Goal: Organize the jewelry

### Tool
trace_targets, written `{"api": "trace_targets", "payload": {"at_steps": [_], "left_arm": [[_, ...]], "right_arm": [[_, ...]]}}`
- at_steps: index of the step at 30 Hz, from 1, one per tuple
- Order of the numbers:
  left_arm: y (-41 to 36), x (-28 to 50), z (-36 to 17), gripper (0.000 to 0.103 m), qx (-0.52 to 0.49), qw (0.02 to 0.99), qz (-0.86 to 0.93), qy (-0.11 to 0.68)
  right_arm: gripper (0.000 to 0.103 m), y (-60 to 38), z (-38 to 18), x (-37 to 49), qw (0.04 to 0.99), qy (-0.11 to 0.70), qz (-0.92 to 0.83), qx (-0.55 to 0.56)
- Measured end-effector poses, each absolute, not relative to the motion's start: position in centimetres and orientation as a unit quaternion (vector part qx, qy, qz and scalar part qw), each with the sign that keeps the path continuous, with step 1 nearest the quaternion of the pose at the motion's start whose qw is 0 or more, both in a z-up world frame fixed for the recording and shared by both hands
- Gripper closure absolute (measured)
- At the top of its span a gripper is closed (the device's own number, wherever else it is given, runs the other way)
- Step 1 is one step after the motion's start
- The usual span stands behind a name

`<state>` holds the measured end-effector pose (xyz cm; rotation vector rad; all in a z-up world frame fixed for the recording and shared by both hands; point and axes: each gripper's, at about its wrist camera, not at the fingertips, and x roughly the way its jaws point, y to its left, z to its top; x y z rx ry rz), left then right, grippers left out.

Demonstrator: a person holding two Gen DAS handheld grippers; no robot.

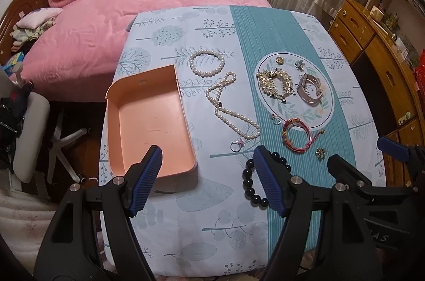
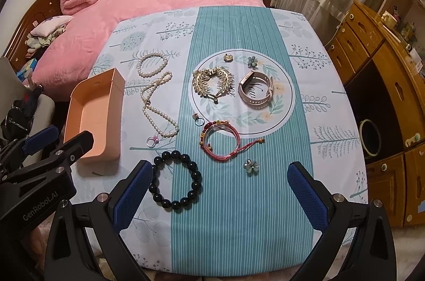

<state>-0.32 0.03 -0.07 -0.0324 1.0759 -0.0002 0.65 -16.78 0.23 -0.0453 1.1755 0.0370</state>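
An empty pink box [image 1: 151,124] [image 2: 93,116] lies on the table's left. Jewelry is spread to its right: a pearl bracelet [image 1: 207,64] [image 2: 152,64], a pearl necklace [image 1: 229,108] [image 2: 156,105], a gold hair comb [image 1: 276,83] [image 2: 212,84], a watch band [image 1: 310,89] [image 2: 256,92], a red cord bracelet [image 1: 296,134] [image 2: 221,141], a black bead bracelet [image 1: 249,181] [image 2: 175,181], two rings [image 1: 235,145] [image 2: 198,119] and flower brooches [image 2: 251,166]. My left gripper [image 1: 209,174] is open, over the box's near end. My right gripper [image 2: 221,188] is open, above the near table edge by the black bracelet.
The table carries a blue and white leaf-print cloth [image 2: 239,227]. A pink bed [image 1: 159,1] lies behind it. A wooden cabinet [image 2: 385,84] stands to the right and a white chair [image 1: 32,137] to the left.
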Motion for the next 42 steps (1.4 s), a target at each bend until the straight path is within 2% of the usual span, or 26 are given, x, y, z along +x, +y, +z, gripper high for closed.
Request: {"api": "trace_targets", "payload": {"at_steps": [19, 42], "left_arm": [[0.2, -1.2, 1.3, 0.034, -0.007, 0.864, -0.009, 0.503], [2.5, 0.3, 3.9, 0.034, -0.01, 0.88, -0.004, 0.475]], "right_arm": [[0.0, -17.5, 1.2, -0.2, 0.84, 0.543, 0.002, -0.008], [0.0, -16.1, 5.1, 0.4, 0.863, 0.505, -0.017, -0.002]]}}
